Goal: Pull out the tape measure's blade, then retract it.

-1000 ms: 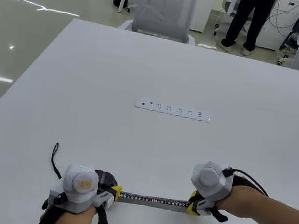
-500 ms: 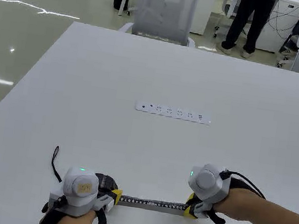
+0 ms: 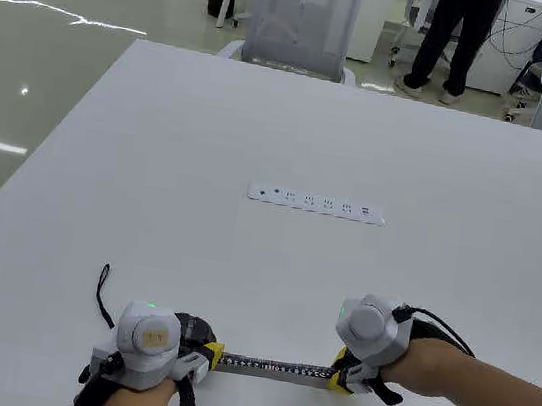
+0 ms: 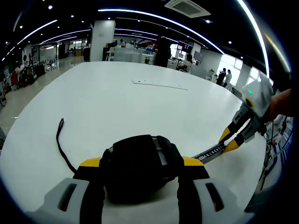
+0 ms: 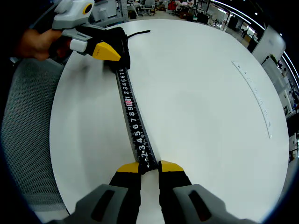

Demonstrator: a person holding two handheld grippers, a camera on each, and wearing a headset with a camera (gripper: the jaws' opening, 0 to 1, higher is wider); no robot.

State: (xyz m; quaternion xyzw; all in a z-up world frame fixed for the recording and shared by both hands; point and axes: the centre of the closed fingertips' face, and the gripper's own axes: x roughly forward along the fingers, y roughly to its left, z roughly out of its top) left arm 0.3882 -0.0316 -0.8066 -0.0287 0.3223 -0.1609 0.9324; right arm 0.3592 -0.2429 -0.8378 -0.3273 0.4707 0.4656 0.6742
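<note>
A black tape measure case (image 4: 140, 165) with a black wrist strap (image 4: 61, 142) rests on the white table, and my left gripper (image 4: 140, 163) is shut on it. From the case its blade (image 5: 131, 116) runs out flat along the table, showing numbers from 2 up past 10. My right gripper (image 5: 149, 166) is shut on the blade's end hook. In the head view the left gripper (image 3: 197, 356) is at the lower left, the right gripper (image 3: 336, 372) is at the lower middle, and the blade (image 3: 273, 365) spans between them.
A white power strip (image 3: 315, 203) lies mid-table, beyond both grippers. A grey mesh chair (image 3: 299, 20) stands at the far table edge, with people standing and sitting behind it. The near table edge (image 5: 58, 149) is close to both grippers.
My right gripper has moved left toward the case, so the exposed blade is shorter. The left gripper and case have stayed about where they were.
</note>
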